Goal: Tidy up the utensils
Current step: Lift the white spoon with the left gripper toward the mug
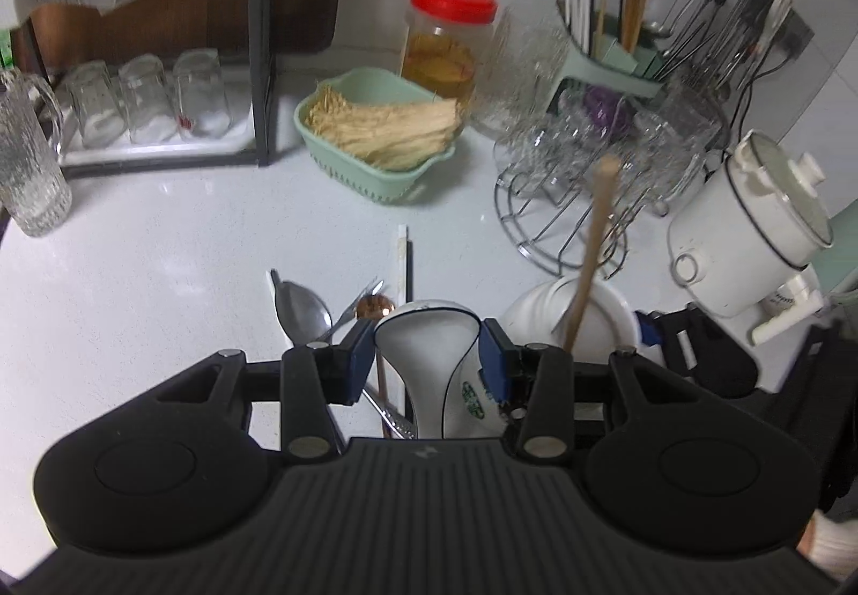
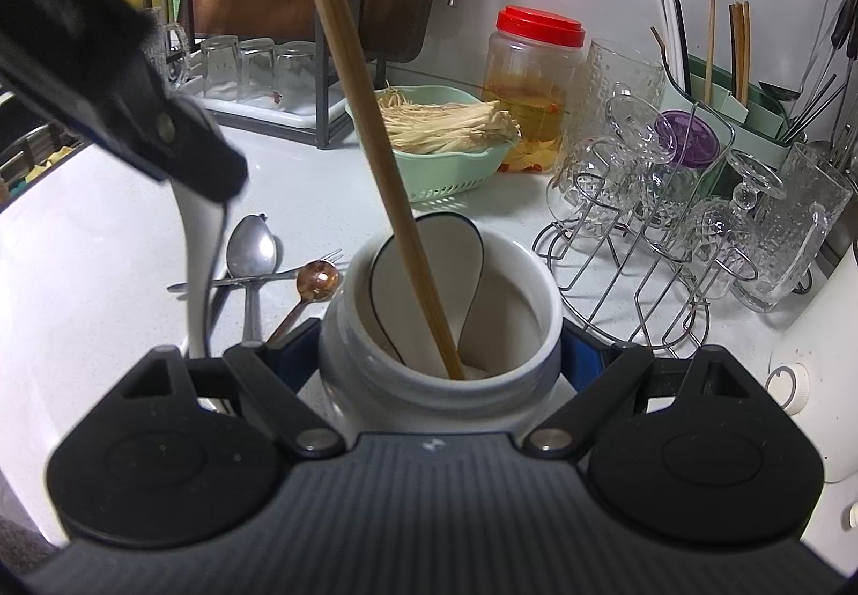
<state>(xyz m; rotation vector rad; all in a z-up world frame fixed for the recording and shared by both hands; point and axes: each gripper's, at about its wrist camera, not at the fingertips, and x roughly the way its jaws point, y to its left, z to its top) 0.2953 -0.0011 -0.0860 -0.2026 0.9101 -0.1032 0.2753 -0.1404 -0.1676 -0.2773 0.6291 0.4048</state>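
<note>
My left gripper (image 1: 427, 361) is shut on a white ceramic spoon (image 1: 434, 353) with a dark rim, held above the counter; it also shows in the right wrist view (image 2: 201, 241), hanging from the left gripper's fingers (image 2: 198, 155). My right gripper (image 2: 441, 353) is shut on a white ceramic holder jar (image 2: 531, 327), which holds another white spoon (image 2: 445, 262) and a wooden chopstick (image 2: 370, 123). The jar (image 1: 606, 310) sits right of the left gripper. On the counter lie a steel spoon (image 1: 300, 308), a fork (image 1: 356, 302), a copper spoon (image 1: 372, 306) and white chopsticks (image 1: 401, 262).
A green basket (image 1: 343, 155) of dried strands, a red-lidded jar (image 1: 448, 37), a wire rack of glasses (image 1: 590, 149), a green utensil caddy (image 1: 606, 53), a white cooker (image 1: 751, 225) and a glass pitcher (image 1: 27, 155) stand around the counter. A tray of upturned glasses (image 1: 145, 101) sits at the back left.
</note>
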